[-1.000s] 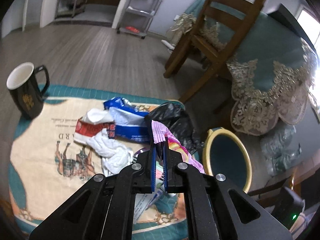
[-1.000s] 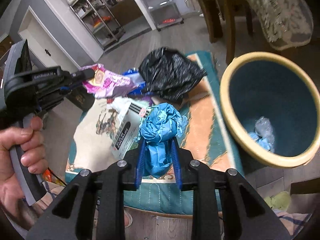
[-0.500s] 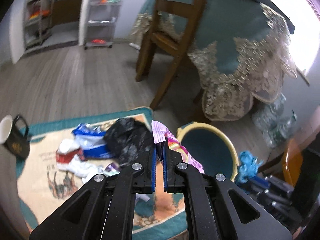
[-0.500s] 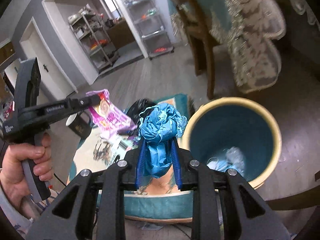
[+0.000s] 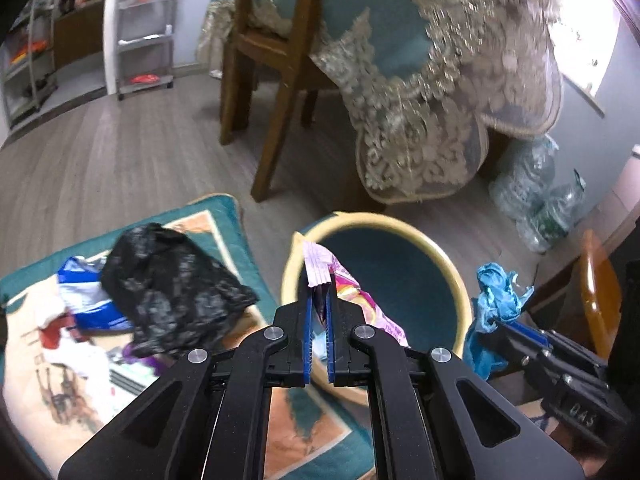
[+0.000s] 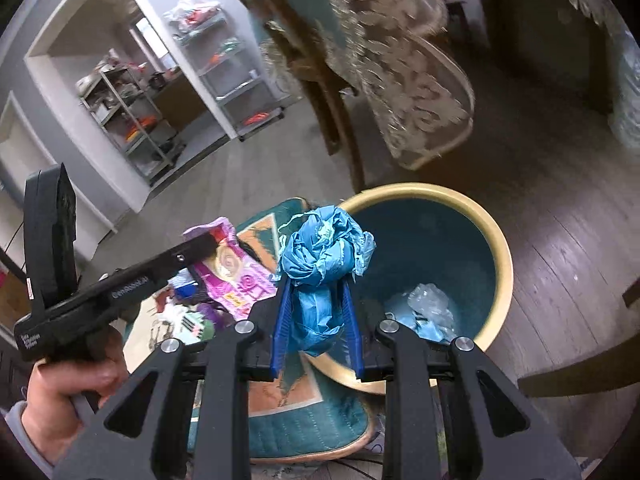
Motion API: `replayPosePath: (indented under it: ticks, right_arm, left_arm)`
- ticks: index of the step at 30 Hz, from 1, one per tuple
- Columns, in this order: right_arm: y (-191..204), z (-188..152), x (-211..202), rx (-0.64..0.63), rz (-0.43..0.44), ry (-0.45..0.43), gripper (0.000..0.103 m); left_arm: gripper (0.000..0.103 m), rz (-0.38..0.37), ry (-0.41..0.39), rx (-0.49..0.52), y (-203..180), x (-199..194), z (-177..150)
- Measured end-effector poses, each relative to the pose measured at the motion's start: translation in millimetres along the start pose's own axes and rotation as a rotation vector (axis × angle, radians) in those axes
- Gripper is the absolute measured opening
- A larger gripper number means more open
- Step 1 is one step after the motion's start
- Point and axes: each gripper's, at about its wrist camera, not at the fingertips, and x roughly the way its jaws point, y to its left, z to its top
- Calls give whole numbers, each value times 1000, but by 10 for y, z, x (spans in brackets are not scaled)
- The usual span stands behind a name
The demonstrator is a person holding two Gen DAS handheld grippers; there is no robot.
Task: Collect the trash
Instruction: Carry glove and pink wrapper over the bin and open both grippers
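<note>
While both cameras blur at their edges, the middle of each view is clear enough to read. From the left wrist camera, the left gripper [image 5: 319, 300] is clamped on a pink wrapper [image 5: 320, 268], whose far end folds out of sight behind the right finger. The wrapper hangs at the near rim of a round bin [image 5: 460, 280] with a yellow rim and a dark teal inside; this view does not show the bin's bottom. To the left, on a patterned mat [image 5: 224, 208], lie a crumpled black bag [image 5: 172, 284], a blue and white packet [image 5: 86, 300] and white scraps too smeared to identify. The mat's left and near edges are cut off. A wooden chair [image 5: 276, 80] and a lace-edged tablecloth [image 5: 432, 120] stand behind, both blurred.

From the right wrist camera, the right gripper [image 6: 316, 288] grips a crumpled blue wad [image 6: 324, 256] between its blue fingers, the wad bulging above the tips. It sits at the bin's near left rim [image 6: 500, 256], hiding part of it. Clear plastic and something blue [image 6: 424, 312] lie in the bottom. A hand [image 6: 68, 396] holds the left gripper's handle at lower left, its wrist cut off by the frame.
</note>
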Motion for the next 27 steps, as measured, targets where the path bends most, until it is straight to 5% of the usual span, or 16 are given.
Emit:
replayPosePath:
  ticks: [10,13,15,20,27]
  right_arm:
    - [-182,-52,97,45,-50,24,24]
    - [-210,-68,121,50,-62,32,24]
    - [-238,-64,155,60,-68,37,24]
    - [-299,-100,287,85,-77,69,24]
    - [-275,-166,513,55,-130,134,25]
  left_arm:
    - [6,-33,97,-48,-155,552,-37]
    - [22,-52,128,-81,-138,647,-68]
    - [48,-58,135,-102,-114,664,-79]
    - [65,-65,119,-127,-40,583,-31]
    - [73,-46,90,-148,134,356,-4]
